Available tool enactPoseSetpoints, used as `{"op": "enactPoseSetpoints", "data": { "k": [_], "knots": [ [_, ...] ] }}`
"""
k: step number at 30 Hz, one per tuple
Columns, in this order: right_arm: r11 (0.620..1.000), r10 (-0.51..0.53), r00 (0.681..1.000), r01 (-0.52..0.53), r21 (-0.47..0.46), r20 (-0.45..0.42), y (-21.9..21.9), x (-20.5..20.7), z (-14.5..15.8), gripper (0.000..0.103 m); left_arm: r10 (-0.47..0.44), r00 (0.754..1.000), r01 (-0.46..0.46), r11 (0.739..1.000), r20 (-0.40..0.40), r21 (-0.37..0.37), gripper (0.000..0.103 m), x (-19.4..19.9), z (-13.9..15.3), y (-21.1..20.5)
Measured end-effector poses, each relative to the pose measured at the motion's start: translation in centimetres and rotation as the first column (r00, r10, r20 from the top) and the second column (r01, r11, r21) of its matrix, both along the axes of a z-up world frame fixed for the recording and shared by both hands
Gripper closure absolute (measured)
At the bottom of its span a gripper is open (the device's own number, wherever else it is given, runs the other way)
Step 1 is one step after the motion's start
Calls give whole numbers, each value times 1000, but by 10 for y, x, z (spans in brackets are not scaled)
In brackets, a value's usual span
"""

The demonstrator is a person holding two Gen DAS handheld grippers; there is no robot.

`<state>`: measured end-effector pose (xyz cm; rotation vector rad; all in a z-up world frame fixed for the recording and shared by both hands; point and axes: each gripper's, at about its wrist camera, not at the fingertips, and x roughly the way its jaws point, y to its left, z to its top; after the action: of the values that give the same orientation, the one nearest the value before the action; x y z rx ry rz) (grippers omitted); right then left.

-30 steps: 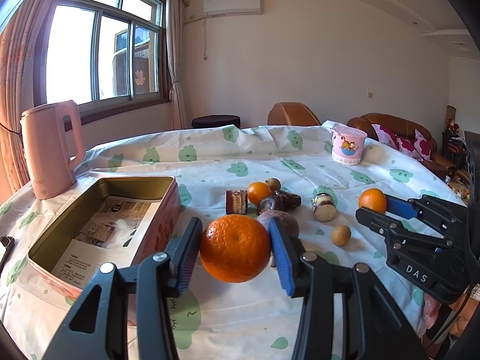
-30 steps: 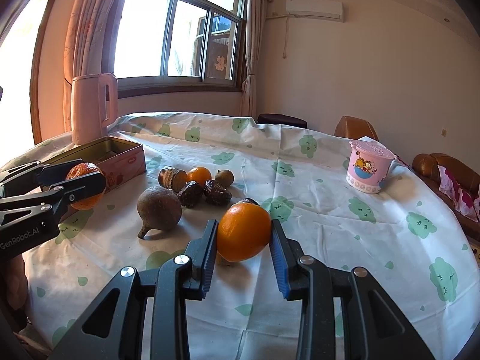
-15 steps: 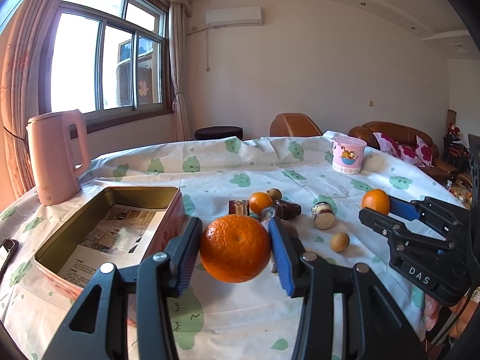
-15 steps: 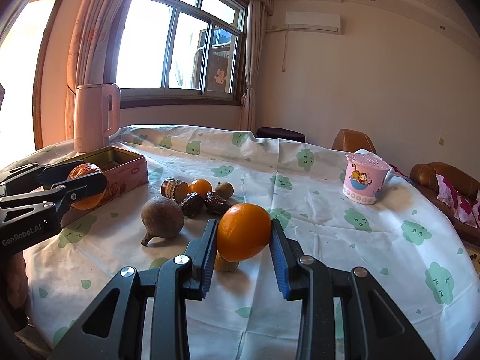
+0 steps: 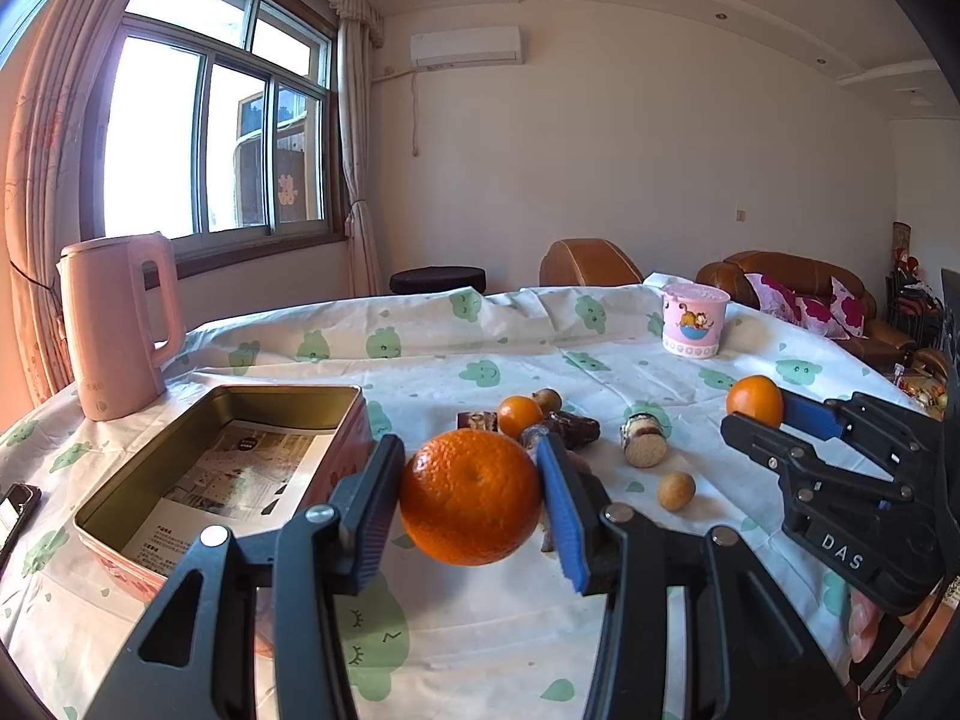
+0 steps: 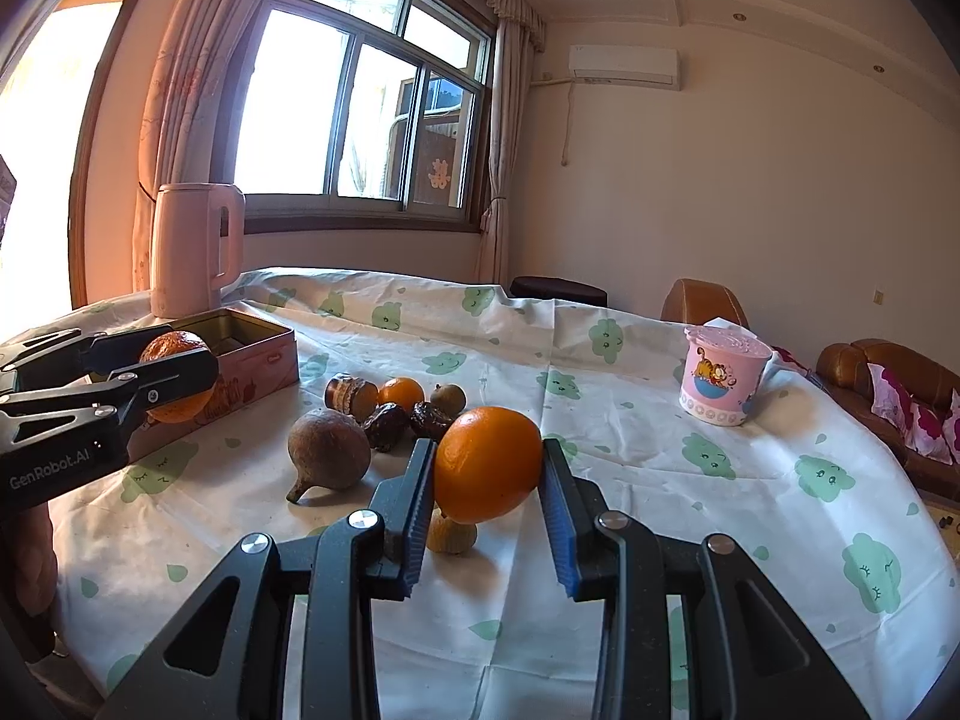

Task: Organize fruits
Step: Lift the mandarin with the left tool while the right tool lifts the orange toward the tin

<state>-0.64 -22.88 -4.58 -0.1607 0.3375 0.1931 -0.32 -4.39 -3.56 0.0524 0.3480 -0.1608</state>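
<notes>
The big orange [image 5: 470,495] is pinched in the left claw [image 5: 470,501] just beside the tin box [image 5: 150,468], the right claw [image 6: 487,474] pinches a smaller orange [image 6: 487,465] farther from the box, and I think both go in next.

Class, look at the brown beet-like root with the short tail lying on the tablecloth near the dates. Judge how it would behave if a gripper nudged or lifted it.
The brown root looks round-bodied, so a nudge would probably roll it, though its tail resting on the tablecloth may stop it turning far. It appears solid and firm, likely heavy for its size. Its dull, rough skin suggests the pads would not slip much.
</notes>
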Motion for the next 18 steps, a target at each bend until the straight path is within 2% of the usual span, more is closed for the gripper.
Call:
{"op": "enactPoseSetpoints", "data": {
  "k": [6, 10, 18],
  "knots": [
    [1000, 6, 1000, -6, -2, 0, 1, 0, 0, 67, 1, 1000, -1, 1000, -12, 0, 55, -2, 1, 1],
    [999, 35, 998, -34, 8, -45, 5, 5, 6, 67, 23, 1000, -23, 1000, -17, -9, 55, -2, 12, 14],
    [982, 187, 978, -183, 55, -93, 46, 27, 46, 67, 109, 994, -109, 994, -15, 0, 55, 17, 38, 65]
  ]
}}
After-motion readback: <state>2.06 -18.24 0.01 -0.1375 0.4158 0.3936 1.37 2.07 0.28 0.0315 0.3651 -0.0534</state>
